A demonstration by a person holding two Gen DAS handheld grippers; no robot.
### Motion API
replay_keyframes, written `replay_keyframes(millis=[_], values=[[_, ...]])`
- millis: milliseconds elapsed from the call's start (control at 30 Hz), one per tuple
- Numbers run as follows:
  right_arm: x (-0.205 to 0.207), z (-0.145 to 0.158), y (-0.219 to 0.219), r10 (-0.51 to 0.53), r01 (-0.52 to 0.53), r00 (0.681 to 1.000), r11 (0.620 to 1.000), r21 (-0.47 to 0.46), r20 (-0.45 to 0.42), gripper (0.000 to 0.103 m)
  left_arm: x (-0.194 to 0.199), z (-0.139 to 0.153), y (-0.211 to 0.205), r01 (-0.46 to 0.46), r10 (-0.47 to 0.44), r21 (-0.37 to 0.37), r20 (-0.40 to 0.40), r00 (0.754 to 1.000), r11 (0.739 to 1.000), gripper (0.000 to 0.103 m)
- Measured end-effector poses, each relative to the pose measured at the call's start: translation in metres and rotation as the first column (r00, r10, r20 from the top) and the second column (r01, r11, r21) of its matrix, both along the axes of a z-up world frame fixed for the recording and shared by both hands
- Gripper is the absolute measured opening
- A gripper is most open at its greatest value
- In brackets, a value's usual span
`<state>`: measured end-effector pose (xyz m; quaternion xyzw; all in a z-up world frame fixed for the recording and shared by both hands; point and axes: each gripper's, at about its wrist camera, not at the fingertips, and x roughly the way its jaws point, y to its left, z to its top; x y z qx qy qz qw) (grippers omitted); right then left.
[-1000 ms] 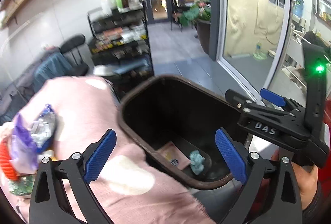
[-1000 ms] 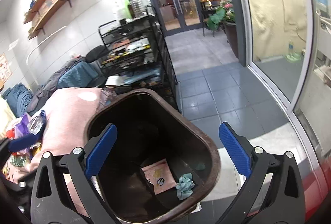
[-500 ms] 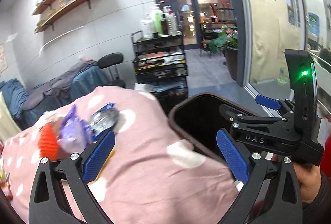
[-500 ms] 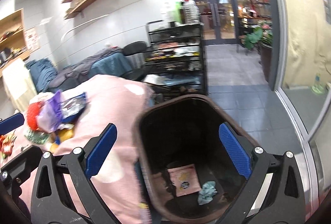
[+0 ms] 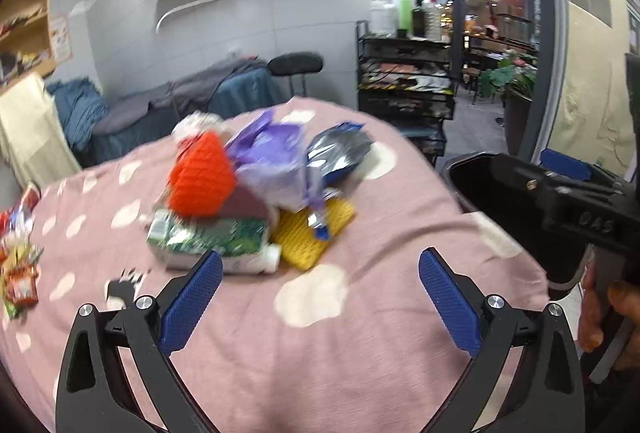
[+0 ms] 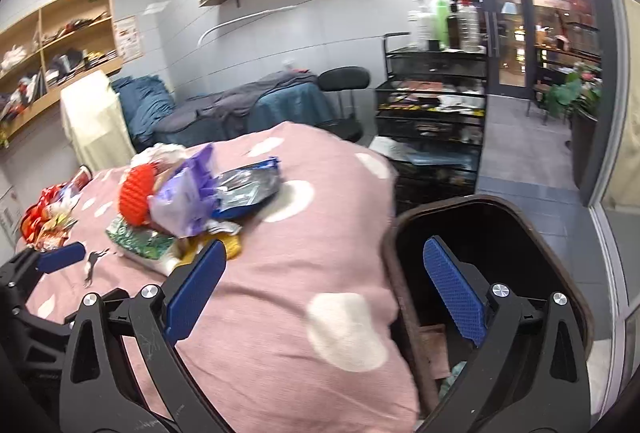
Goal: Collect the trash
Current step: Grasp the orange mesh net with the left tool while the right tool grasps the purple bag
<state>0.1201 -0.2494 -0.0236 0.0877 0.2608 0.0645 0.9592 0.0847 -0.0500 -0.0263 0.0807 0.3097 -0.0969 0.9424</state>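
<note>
Reaching with both the left gripper (image 5: 320, 297) and right gripper (image 6: 324, 287) spread apart and empty, expect the loosely stacked trash pile (image 5: 256, 193) at 11 o'clock on the pink bedcover (image 5: 360, 333) to topple, missing the bin (image 6: 500, 233) at 3 o'clock.

We see a matt pink cloth cover with white spots (image 5: 320, 333), a crinkled glossy silver foil packet (image 5: 338, 153), thin purple plastic film (image 5: 276, 169), and a smooth dark brown plastic bin (image 6: 560, 253).
</note>
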Motion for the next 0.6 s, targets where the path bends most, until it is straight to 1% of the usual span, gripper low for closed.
replay_keyframes(millis=[133,267,333,433,533,600], values=[[0.013,0.001,0.023,0.083,-0.082,0.996,0.996,0.022,-0.034,0.098,0.012,-0.011,0.045,-0.083,0.080,-0.042,-0.072,0.994,0.996,0.098],[0.028,0.001,0.046,0.148,-0.147,0.987,0.989,0.034,-0.060,0.098,0.021,-0.013,0.075,-0.136,0.131,-0.051,-0.086,0.988,0.989,0.097],[0.036,0.001,0.057,0.182,-0.180,0.981,0.983,0.046,-0.069,0.098,0.026,-0.011,0.085,-0.145,0.140,-0.061,-0.085,0.987,0.988,0.097],[0.049,0.003,0.071,0.225,-0.221,0.971,0.973,0.060,-0.080,0.098,0.034,-0.005,0.095,-0.144,0.138,-0.076,-0.078,0.987,0.987,0.094],[0.061,0.006,0.081,0.249,-0.244,0.965,0.967,0.068,-0.081,0.097,0.046,0.000,0.095,-0.131,0.127,-0.068,-0.064,0.990,0.989,0.087],[0.069,0.008,0.086,0.264,-0.258,0.961,0.964,0.071,-0.085,0.097,0.060,0.001,0.092,-0.112,0.108,-0.063,-0.069,0.992,0.992,0.085]])
